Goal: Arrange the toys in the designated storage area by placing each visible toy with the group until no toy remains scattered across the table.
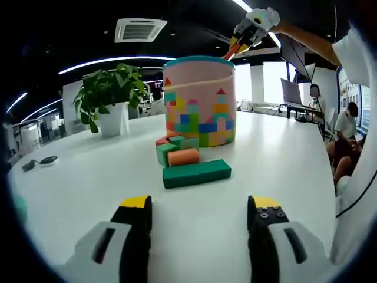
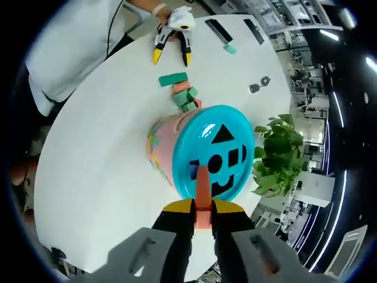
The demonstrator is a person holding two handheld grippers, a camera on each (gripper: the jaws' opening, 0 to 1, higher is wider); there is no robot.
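Note:
A pink bucket [image 1: 200, 100] printed with coloured blocks stands on the white table [image 1: 88, 183]; its teal lid [image 2: 213, 152] has shape-cut holes. At its foot lie a long green block [image 1: 196, 173], an orange cylinder [image 1: 183, 157] and small green and red blocks [image 1: 171, 144]. My left gripper [image 1: 200, 215] rests low on the table in front of them, open, nothing between its jaws. My right gripper [image 2: 202, 207] hangs above the lid, shut on an orange block [image 2: 202, 197] over the holes. It also appears as the right gripper [image 1: 250, 29] over the bucket in the left gripper view, and the left gripper [image 2: 172, 53] shows far off.
A potted plant [image 1: 109, 97] stands left of the bucket. A small dark object [image 1: 47, 160] and a teal piece [image 2: 230, 49] lie farther out on the table. People sit at desks at the right [image 1: 347, 124]. A person's white sleeve [image 2: 76, 47] crosses the right gripper view.

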